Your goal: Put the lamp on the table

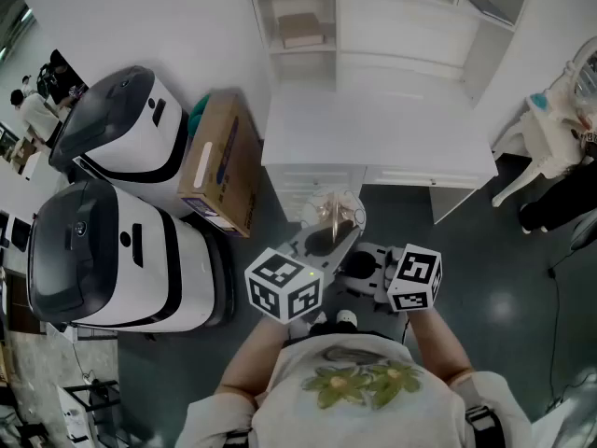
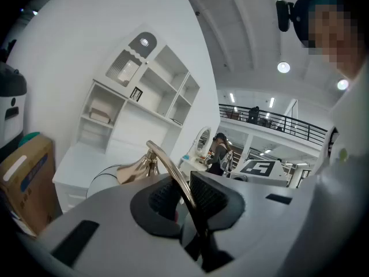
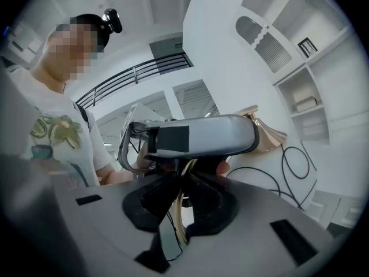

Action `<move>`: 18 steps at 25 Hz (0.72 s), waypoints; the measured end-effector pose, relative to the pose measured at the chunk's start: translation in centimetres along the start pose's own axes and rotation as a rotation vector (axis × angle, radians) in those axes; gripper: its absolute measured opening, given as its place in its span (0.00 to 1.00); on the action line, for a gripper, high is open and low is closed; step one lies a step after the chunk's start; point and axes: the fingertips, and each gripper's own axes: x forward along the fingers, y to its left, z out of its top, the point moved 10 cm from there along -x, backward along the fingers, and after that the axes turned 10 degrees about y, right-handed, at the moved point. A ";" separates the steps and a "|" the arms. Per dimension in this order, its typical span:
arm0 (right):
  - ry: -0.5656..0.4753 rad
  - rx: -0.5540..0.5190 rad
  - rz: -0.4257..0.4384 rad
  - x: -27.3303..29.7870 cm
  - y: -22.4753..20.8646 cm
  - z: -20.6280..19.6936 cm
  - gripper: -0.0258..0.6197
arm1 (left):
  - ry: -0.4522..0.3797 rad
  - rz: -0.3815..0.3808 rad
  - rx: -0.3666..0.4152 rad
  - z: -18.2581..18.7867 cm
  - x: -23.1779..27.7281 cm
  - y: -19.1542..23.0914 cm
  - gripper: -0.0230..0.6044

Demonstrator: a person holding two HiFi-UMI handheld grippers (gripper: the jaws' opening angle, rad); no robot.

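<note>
We hold the lamp (image 1: 334,215) in the air on the near side of the white table (image 1: 373,138), just short of its front edge and not resting on it. Both grippers are clamped on the lamp's thin gold stem.

In the left gripper view, the left gripper (image 2: 181,192) has its dark ribbed pads (image 2: 210,198) pressed together on the curved stem (image 2: 167,163). The stem arcs up and away from the jaws towards the table. The gold bell-shaped part (image 2: 135,169) lies just beyond the jaws, on the table side.

In the right gripper view, the right gripper (image 3: 181,198) likewise pinches the stem (image 3: 180,215) between its pads. The left gripper's grey body crosses just above it. A black cord (image 3: 294,160) loops beside the lamp's gold flare (image 3: 268,131).

From the head view, the two marker cubes sit side by side, nearer to us than the table.

A cardboard box (image 1: 224,161) leans just off the table's left end. Two white-and-black machines (image 1: 103,259) stand farther left of the table. A white shelf unit (image 1: 298,26) rises along the table's far side. A white chair (image 1: 546,147) stands off its right end.
</note>
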 end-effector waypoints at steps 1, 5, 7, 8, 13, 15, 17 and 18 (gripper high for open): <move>0.000 0.001 -0.003 0.1 0.1 0.0 0.15 | 0.002 -0.002 -0.001 0.0 -0.1 0.0 0.15; 0.001 0.008 -0.010 0.5 0.2 0.1 0.15 | 0.007 -0.005 -0.009 0.0 -0.5 0.4 0.15; 0.006 0.012 -0.021 0.8 0.1 0.3 0.15 | 0.010 -0.005 -0.011 0.1 -0.6 0.7 0.15; 0.010 0.014 -0.027 0.9 0.1 0.4 0.15 | 0.012 -0.006 -0.013 0.1 -0.6 0.8 0.15; 0.012 0.020 -0.044 1.7 -0.1 0.7 0.16 | 0.022 -0.017 -0.011 0.2 -1.0 1.7 0.15; 0.010 0.017 -0.054 2.3 -0.2 0.7 0.16 | 0.032 -0.023 -0.007 0.3 -1.3 2.2 0.15; 0.005 0.014 -0.062 2.8 -0.2 0.8 0.16 | 0.042 -0.038 -0.008 0.3 -1.5 2.6 0.15; 0.001 0.011 -0.064 2.9 -0.2 0.8 0.16 | 0.044 -0.048 -0.009 0.4 -1.6 2.7 0.15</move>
